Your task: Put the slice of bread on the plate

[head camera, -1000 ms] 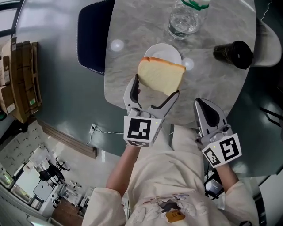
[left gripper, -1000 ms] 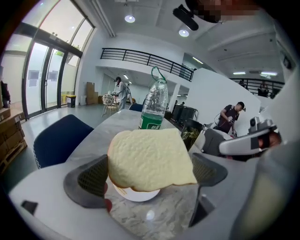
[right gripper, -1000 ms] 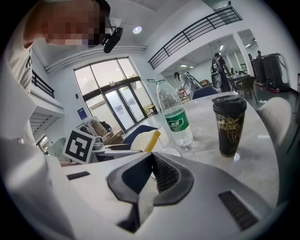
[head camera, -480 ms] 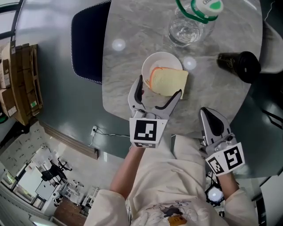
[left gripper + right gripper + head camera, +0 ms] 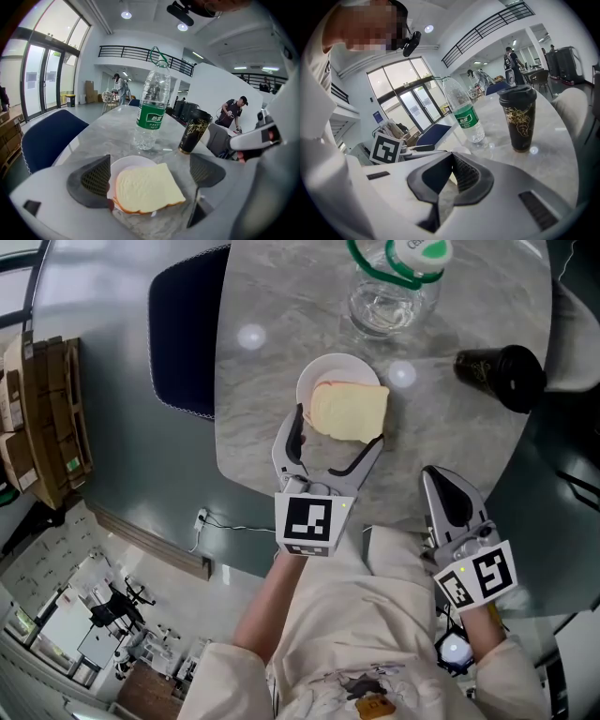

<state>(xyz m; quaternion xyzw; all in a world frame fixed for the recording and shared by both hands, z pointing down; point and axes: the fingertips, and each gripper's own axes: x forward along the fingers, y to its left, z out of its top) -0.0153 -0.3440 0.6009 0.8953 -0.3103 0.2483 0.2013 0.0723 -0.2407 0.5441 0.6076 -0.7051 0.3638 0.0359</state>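
The slice of bread (image 5: 349, 412) lies flat on the small white plate (image 5: 322, 375) on the marble table, overhanging the plate's right rim. My left gripper (image 5: 339, 432) is open and straddles the slice's near edge. In the left gripper view the bread (image 5: 145, 187) rests on the plate (image 5: 129, 161) between the two pads (image 5: 96, 180). The right pad stands clear of it. The jaws have just been closing a little, with the slice between them and no squeeze on it. My right gripper (image 5: 450, 495) hangs off the table's near edge, shut (image 5: 450, 180) and holding nothing.
A clear water bottle (image 5: 394, 277) stands behind the plate, with a black cup (image 5: 502, 367) to its right. A blue chair (image 5: 187, 329) sits at the table's left side. The table's front edge (image 5: 281, 484) runs just under my left gripper. People stand far off in the hall.
The bread was held up in the air over the plate and now lies on it. My left gripper has come down with it. The right gripper has hardly moved.
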